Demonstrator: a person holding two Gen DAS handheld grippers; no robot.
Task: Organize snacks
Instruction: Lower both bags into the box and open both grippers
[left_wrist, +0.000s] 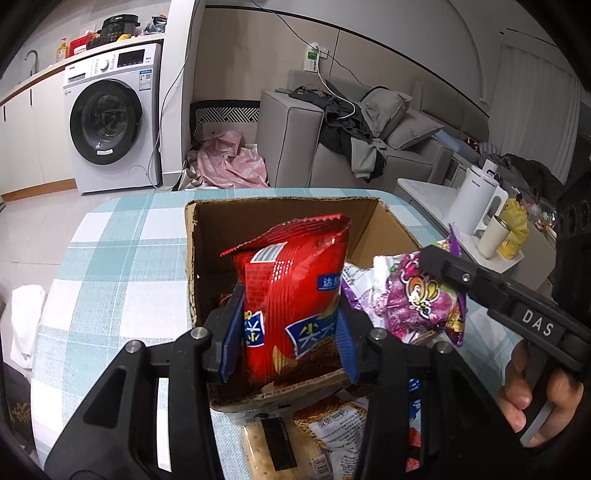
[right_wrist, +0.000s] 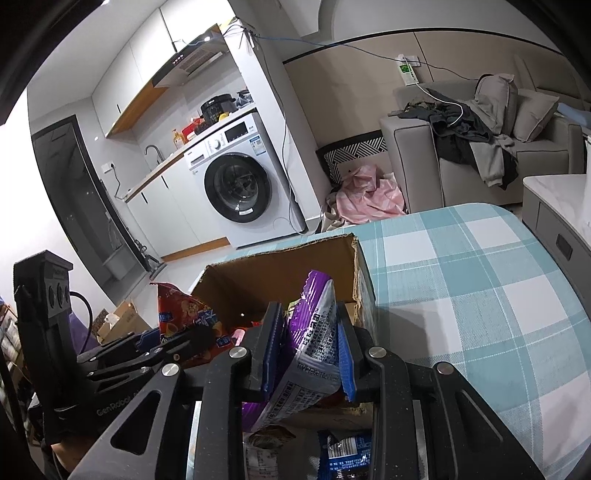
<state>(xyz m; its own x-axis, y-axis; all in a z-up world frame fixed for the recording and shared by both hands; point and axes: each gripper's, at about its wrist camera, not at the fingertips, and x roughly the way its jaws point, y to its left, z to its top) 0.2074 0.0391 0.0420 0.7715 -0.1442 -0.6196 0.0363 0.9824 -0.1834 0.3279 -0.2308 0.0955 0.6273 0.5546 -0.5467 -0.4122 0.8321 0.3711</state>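
Left gripper pinching the red chip bag over the cardboard box; right gripper clamps the purple snack bag, apparently above the same box.

- My left gripper, black with blue pads, clamps a red chip bag.
- My right gripper pinches a purple-and-silver snack bag.
- Brown cardboard box.
- Teal-and-white checked tablecloth.

Black grippers, blue ribbed pads, silver screws, "DAS" marking.
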